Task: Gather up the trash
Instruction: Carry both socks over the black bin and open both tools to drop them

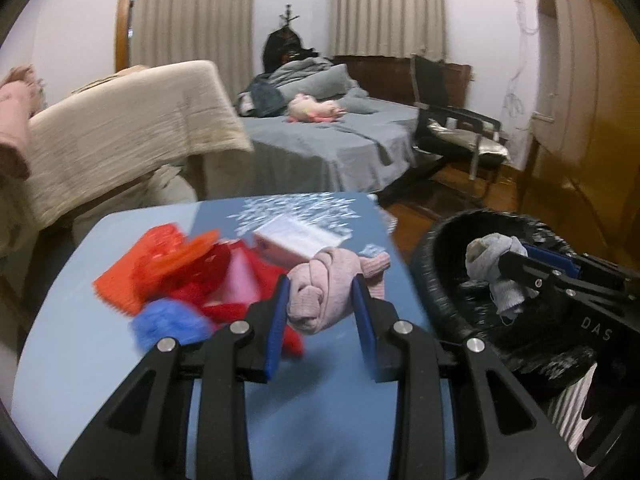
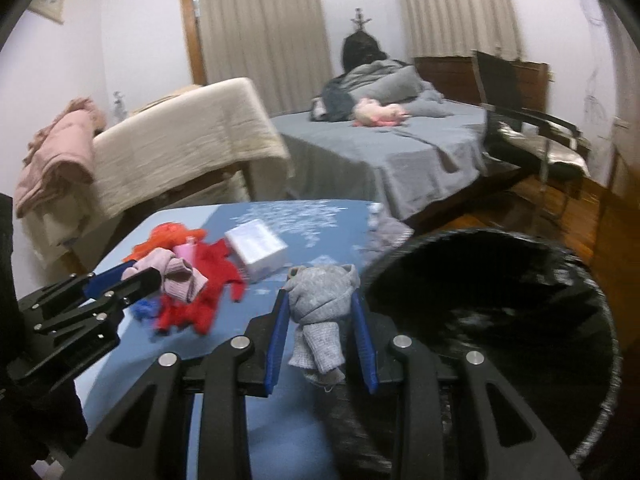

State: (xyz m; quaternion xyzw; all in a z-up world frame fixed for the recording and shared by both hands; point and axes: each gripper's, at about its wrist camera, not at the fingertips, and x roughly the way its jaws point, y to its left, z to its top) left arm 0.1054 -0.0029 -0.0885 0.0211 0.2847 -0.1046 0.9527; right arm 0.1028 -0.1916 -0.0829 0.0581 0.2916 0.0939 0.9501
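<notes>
My left gripper is shut on a knotted pink sock just above the blue table; it also shows in the right wrist view. My right gripper is shut on a knotted grey sock beside the rim of the black-lined bin. In the left wrist view the grey sock hangs over the bin. A pile of red cloth, orange mesh, a blue pompom and a white box lies on the table.
A bed with grey sheets and a pink plush toy stands behind the table. A cream-draped sofa is at left. A black chair stands on the wooden floor at right, by a wardrobe.
</notes>
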